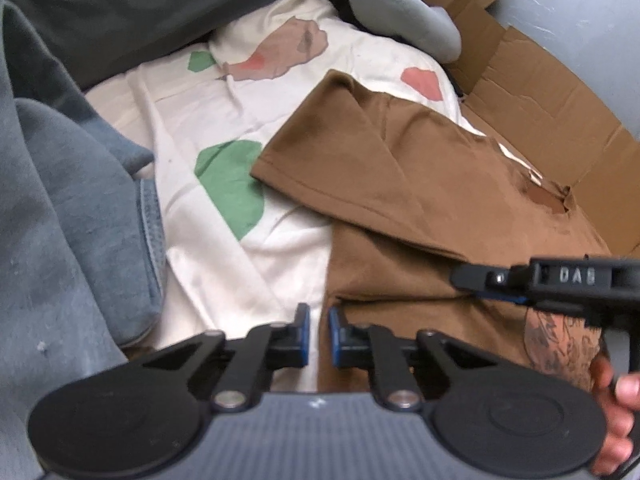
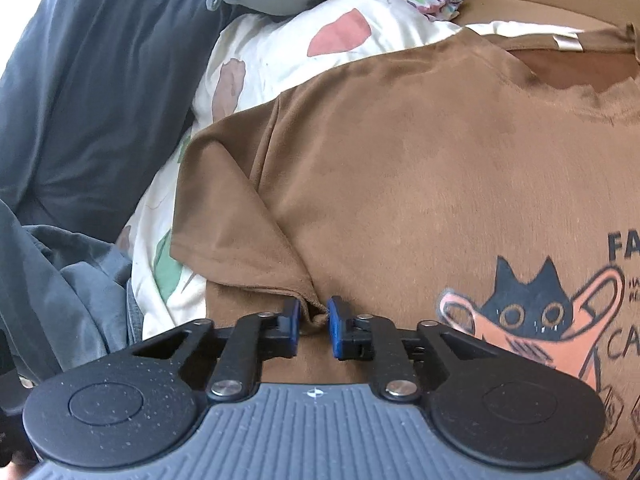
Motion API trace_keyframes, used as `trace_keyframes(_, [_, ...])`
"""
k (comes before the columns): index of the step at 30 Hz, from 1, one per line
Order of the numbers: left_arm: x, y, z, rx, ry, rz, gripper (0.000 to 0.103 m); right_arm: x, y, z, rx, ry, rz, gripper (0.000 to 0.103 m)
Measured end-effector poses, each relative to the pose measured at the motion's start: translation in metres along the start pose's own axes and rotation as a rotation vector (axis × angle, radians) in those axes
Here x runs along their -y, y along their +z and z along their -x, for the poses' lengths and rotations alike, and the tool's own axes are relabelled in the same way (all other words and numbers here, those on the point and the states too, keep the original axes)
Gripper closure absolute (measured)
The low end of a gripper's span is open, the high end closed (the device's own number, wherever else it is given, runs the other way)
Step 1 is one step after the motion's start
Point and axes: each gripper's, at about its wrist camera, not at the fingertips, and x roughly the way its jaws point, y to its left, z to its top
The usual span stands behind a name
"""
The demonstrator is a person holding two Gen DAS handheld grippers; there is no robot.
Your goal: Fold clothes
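Observation:
A brown T-shirt (image 1: 408,168) with a black cat print (image 2: 528,304) lies face up on a white sheet (image 1: 224,92) with green and pink patches. Its short sleeve (image 2: 228,200) is spread to the left. My left gripper (image 1: 319,320) sits at the shirt's side edge, its jaws nearly together with that edge between the blue pads. In the right wrist view, my right gripper (image 2: 313,320) is shut on a small bunched fold of brown cloth at the armpit seam. The right gripper (image 1: 460,276) also reaches in from the right in the left wrist view, held by a hand (image 1: 616,396).
Grey-blue clothing (image 1: 80,208) is heaped on the left and dark grey fabric (image 2: 92,92) lies behind it. A light grey garment (image 1: 400,4) sits at the back. A flattened cardboard box (image 1: 552,108) borders the sheet on the right.

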Motion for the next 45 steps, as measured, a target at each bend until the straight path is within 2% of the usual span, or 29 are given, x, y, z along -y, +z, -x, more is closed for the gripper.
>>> trace_keyframes(3, [0.000, 0.000, 0.000, -0.003, 0.004, 0.010, 0.095, -0.003, 0.003, 0.005, -0.006, -0.002, -0.008, 0.096])
trace_keyframes(8, [0.000, 0.002, 0.000, -0.009, 0.015, 0.009, 0.096, -0.010, -0.002, 0.017, -0.003, -0.006, 0.005, 0.097])
trace_keyframes(15, [-0.003, 0.003, 0.004, -0.018, 0.020, 0.013, 0.094, 0.002, -0.012, 0.015, -0.014, -0.061, -0.030, 0.097])
trace_keyframes(21, [-0.002, 0.005, 0.010, -0.028, 0.038, 0.000, 0.094, 0.017, -0.016, 0.022, -0.005, -0.053, -0.070, 0.094])
trace_keyframes(24, [-0.004, 0.007, 0.012, -0.032, 0.096, 0.002, 0.097, 0.025, -0.020, 0.028, 0.001, -0.048, -0.074, 0.094])
trace_keyframes(29, [-0.012, 0.013, 0.028, -0.005, 0.087, 0.020, 0.096, 0.036, -0.023, 0.043, 0.024, -0.019, -0.099, 0.096])
trace_keyframes(31, [-0.013, 0.019, 0.032, 0.013, 0.077, 0.025, 0.091, 0.040, -0.024, 0.049, 0.033, -0.009, -0.111, 0.095])
trace_keyframes(35, [-0.010, 0.035, 0.029, 0.051, 0.068, 0.027, 0.087, 0.044, -0.024, 0.059, 0.048, 0.003, -0.125, 0.095])
trace_keyframes(39, [-0.007, 0.049, 0.020, 0.088, 0.059, 0.024, 0.072, 0.045, -0.027, 0.065, 0.046, 0.010, -0.114, 0.092])
trace_keyframes(40, [-0.006, 0.052, 0.018, 0.097, 0.061, 0.018, 0.070, 0.045, -0.028, 0.066, 0.044, 0.012, -0.113, 0.087])
trace_keyframes(41, [-0.006, 0.054, 0.015, 0.104, 0.067, 0.014, 0.070, 0.044, -0.029, 0.066, 0.042, 0.013, -0.111, 0.079])
trace_keyframes(45, [-0.008, 0.063, 0.001, 0.121, 0.094, 0.006, 0.073, 0.041, -0.034, 0.067, 0.034, 0.014, -0.089, 0.076])
